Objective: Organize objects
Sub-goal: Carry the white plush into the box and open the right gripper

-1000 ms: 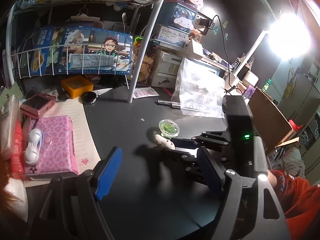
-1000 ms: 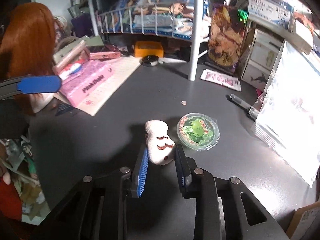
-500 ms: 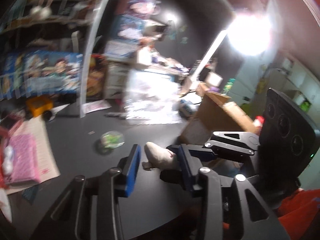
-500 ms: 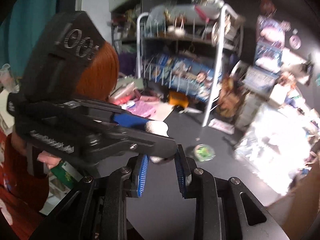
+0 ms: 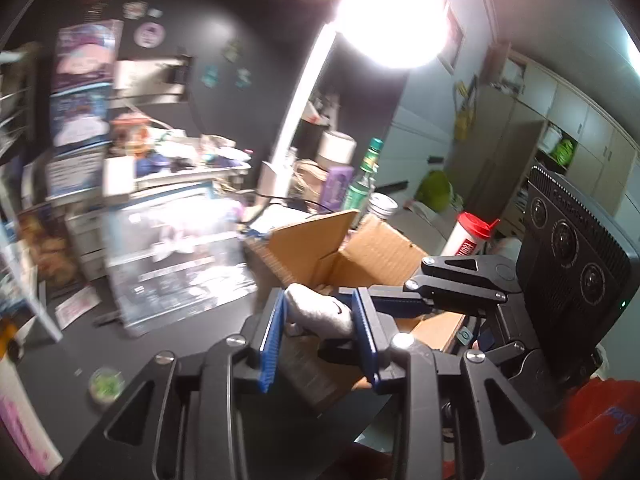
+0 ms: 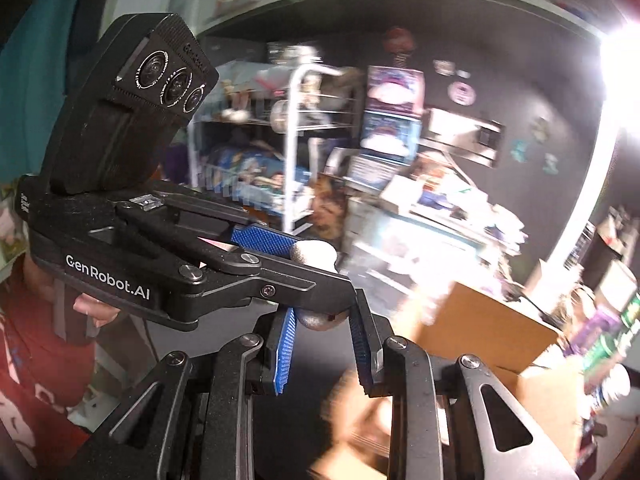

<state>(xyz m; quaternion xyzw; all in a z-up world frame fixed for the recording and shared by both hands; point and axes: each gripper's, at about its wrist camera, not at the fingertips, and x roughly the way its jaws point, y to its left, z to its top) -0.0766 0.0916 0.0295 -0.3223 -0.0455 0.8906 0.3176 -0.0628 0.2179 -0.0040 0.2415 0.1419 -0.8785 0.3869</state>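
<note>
Open cardboard box [image 5: 372,256] lies directly ahead with its raised flaps, while the right claw [image 5: 384,304] crosses in front, blocking approach.

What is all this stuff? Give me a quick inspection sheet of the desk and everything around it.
Surface: dark desk, crowded along the back.
Job's things: small white toy held in the air in front of an open cardboard box.
Clutter: round tub with green contents, clear plastic bags, green bottle, red-lidded cup.
Grippers: left gripper and right gripper both closed on the toy, crossing each other.
Cables: thin dark cable behind the box, blurred.
Surroundings: glaring lamp, wire rack, cupboards.
</note>
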